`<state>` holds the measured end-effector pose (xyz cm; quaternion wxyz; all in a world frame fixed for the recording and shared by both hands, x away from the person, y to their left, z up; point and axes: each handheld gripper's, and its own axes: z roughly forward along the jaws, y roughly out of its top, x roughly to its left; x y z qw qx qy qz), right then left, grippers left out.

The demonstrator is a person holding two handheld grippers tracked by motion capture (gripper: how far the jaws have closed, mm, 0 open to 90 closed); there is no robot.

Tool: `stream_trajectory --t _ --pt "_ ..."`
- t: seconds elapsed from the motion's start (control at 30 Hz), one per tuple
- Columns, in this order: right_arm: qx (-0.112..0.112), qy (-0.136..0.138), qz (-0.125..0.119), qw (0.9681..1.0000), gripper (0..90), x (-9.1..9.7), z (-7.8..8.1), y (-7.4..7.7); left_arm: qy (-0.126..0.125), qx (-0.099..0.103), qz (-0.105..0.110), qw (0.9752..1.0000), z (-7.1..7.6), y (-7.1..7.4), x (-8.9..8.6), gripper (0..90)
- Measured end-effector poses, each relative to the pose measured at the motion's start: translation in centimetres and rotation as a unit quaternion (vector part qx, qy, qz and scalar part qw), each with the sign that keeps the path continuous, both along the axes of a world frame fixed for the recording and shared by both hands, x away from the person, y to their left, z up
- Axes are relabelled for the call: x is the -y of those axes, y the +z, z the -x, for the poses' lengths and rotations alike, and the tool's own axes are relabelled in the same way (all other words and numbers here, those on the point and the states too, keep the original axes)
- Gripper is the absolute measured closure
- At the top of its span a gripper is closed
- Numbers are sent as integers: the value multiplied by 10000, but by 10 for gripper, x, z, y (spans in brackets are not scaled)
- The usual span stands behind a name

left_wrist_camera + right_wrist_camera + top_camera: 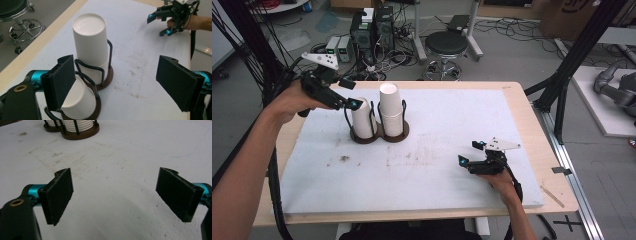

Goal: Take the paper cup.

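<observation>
A brown double holder (398,134) with black wire uprights stands on the white mat, left of centre. Its left slot holds one upside-down white paper cup (362,119), its right slot a taller stack of white cups (390,106). My left gripper (351,94) hovers open at the left cup's top. In the left gripper view that cup (81,100) lies just inside the left pad (60,83), and the stack (91,42) stands beyond it. My right gripper (469,153) is open and empty above the mat at the right, well away from the holder (78,133).
The white mat (437,170) covers most of the wooden table (517,87). Behind the table on the floor are a round stool (446,45), computer boxes (372,30) and cables. A black frame leg (569,65) stands off the right corner.
</observation>
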<state>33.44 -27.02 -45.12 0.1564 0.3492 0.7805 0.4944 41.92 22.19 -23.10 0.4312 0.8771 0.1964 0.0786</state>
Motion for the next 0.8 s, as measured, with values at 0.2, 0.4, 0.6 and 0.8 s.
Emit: stream_trajectory --t 0.2,0.4,0.6,0.8 --pt "16 -6 -7 10000 148 0 0 0 -392 -62 -241 9989 -22 17 18 158" --pt "1 -25 -7 10000 148 0 0 0 -603 -160 -351 9974 -43 24 34 158" --pt "25 -19 8 10000 148 0 0 0 -764 -335 -629 9945 -61 22 47 158" --pt "60 12 63 10000 148 -1 1 0 -852 -498 -1179 9881 -70 16 59 158"
